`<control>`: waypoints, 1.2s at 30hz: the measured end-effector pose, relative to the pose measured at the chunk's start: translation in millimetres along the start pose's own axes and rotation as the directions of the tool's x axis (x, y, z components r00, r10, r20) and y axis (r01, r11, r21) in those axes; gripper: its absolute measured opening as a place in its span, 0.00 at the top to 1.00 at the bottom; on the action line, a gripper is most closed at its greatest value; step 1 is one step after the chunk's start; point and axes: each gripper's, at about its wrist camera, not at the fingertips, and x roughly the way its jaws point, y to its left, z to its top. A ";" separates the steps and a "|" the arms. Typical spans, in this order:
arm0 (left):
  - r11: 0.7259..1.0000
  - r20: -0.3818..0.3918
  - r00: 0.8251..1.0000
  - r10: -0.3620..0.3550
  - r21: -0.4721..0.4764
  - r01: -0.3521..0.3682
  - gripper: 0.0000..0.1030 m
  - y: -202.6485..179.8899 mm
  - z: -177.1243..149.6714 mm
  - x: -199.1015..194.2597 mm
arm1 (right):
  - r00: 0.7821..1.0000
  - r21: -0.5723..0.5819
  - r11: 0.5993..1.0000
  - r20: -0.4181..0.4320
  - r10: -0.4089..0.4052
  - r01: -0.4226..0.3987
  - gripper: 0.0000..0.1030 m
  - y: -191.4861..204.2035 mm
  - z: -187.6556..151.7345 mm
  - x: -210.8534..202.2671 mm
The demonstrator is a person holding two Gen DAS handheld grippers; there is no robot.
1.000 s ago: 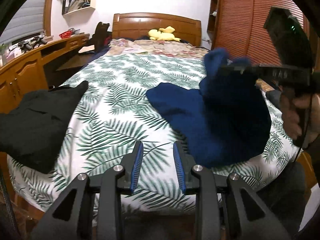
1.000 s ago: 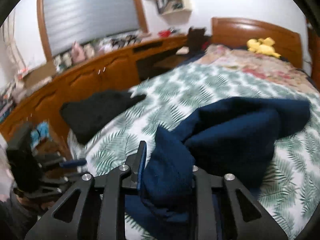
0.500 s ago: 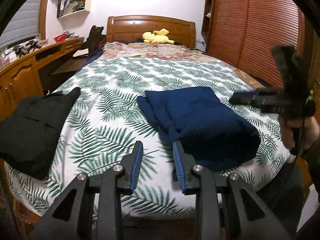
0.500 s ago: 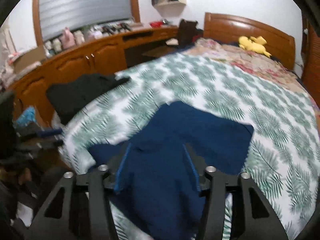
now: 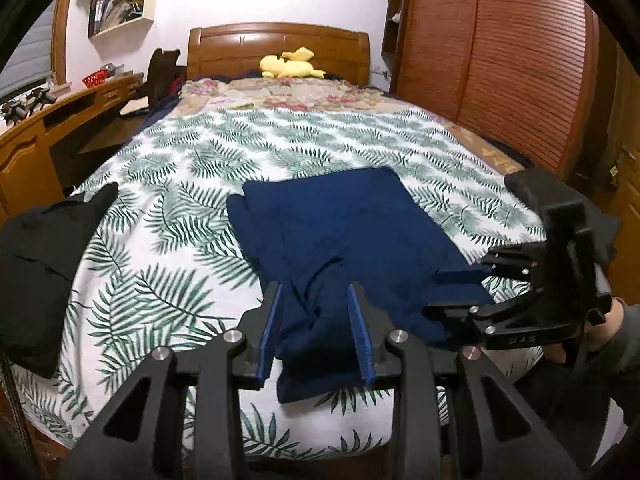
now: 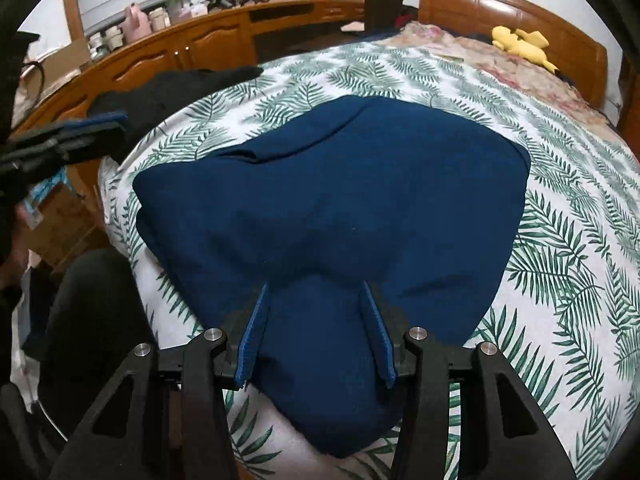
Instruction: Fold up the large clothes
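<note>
A navy garment (image 5: 348, 232) lies folded on the fern-print bedcover (image 5: 180, 280), near the foot of the bed. Its near edge hangs over the bed's edge. My left gripper (image 5: 316, 320) hovers open over the garment's near left corner, with cloth showing below and between its blue pads. In the right wrist view the garment (image 6: 340, 192) fills the middle. My right gripper (image 6: 316, 320) stands open over the near right corner, jaws wide, a bulge of cloth between them. The pads do not visibly press. Each gripper shows in the other's view: right (image 5: 436, 292), left (image 6: 92, 130).
A black garment (image 5: 44, 248) lies at the bed's left edge. A yellow plush toy (image 5: 288, 66) sits by the wooden headboard (image 5: 276, 40). A long wooden desk (image 6: 160, 60) runs along the left, a slatted wardrobe (image 5: 500, 60) stands on the right. A person's dark-clad leg (image 6: 88, 300) is at the bed's foot.
The right gripper let go of the lifted navy cloth, which dropped flat into a fold, and sank with wider jaws onto its near edge. The left gripper moved right, over the garment's corner.
</note>
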 end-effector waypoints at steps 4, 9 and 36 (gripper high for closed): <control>1.000 -0.040 0.999 0.010 0.007 -0.009 0.69 -5.1 -6.8 17.0 | 1.000 0.000 1.000 0.020 0.009 -0.009 0.54 -1.9 -1.5 -3.4; 0.999 -0.059 0.998 0.032 0.013 -0.032 0.69 -5.6 -13.9 25.3 | 0.998 -0.010 1.000 0.064 -0.006 0.007 0.54 -10.8 9.8 -22.2; 0.997 -0.095 0.992 0.080 0.031 -0.078 0.65 -8.0 -17.8 17.6 | 0.987 0.308 0.938 -0.057 -0.147 0.158 0.12 -170.8 59.0 78.7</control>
